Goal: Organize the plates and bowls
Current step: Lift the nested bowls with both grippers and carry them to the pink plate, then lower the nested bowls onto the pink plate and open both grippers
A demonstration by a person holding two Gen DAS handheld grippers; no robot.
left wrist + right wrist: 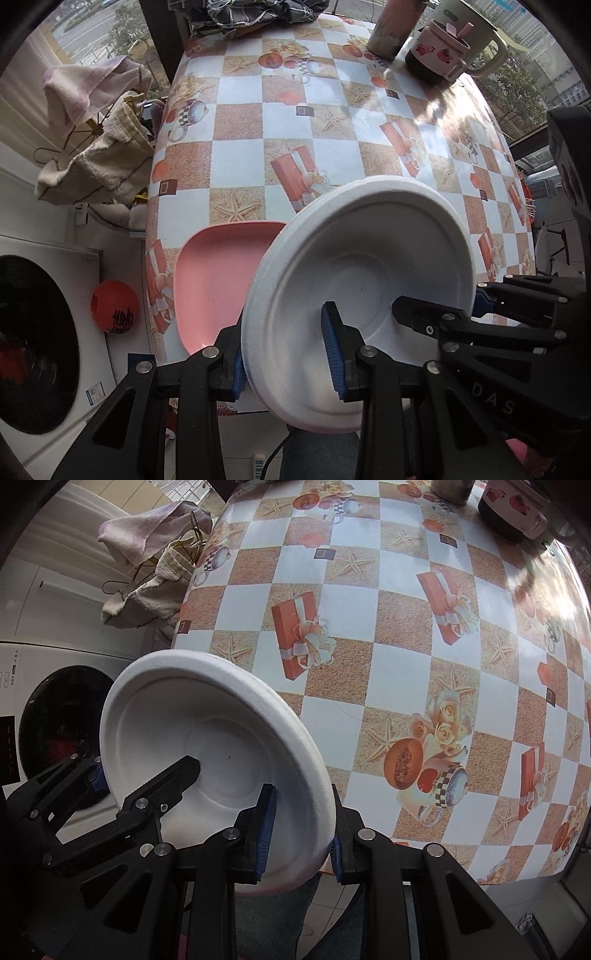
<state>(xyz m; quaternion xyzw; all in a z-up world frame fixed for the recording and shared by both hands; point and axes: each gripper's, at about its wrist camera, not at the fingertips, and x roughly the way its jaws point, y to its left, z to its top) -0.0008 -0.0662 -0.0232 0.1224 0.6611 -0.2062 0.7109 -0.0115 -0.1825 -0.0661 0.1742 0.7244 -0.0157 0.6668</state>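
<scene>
**A:** ok so both grippers are on the same white bowl (364, 295) right now. The left gripper (288, 354) has its jaws clamped on the rim nearest it, one blue pad inside the bowl, one outside. The right gripper (299, 830) does the same on the opposite rim.

**B:** Is the bowl sitting on the worktop (306, 122)?

**A:** Nope, it's tilted up on edge, held over the near edge of the checkered worktop. A pink plate (218, 280) lies flat on the worktop just beside it, partly hidden behind the bowl.

**B:** Anything else around?

**A:** Couple of mugs (443, 51) at the far end, towels (96, 147) hanging off to the side, and a washing machine (44, 339) down below.
</scene>
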